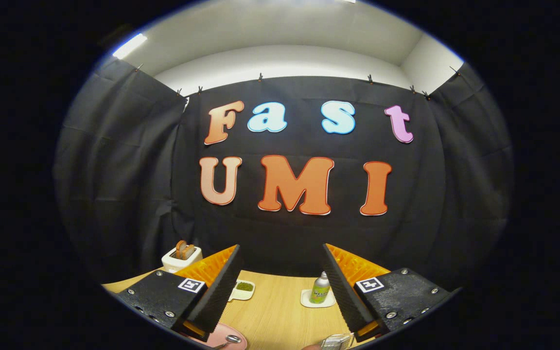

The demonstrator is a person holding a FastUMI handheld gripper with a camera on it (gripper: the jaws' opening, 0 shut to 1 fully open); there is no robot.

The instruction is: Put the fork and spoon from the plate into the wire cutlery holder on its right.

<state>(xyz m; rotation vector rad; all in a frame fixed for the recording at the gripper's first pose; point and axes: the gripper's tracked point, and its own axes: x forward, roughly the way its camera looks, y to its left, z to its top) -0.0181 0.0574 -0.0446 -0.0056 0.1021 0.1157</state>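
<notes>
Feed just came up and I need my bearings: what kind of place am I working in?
Likely a staged recording booth, not a real kitchen: black cloth wall clipped up around a wooden table, with a toaster and a small bottle set out as props. The gripper is open, holding nothing.

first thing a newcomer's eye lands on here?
Probably the gripper itself: its two fingers stand wide apart and open, with nothing held, over the light wooden table. Between them, further back, a small green bottle stands on a white coaster and a small white dish of green stuff sits beside the left finger. Nearest, a pink plate with a metal spoon peeks in by the left finger, and a white toaster holding toast sits at the table's far left.
</notes>
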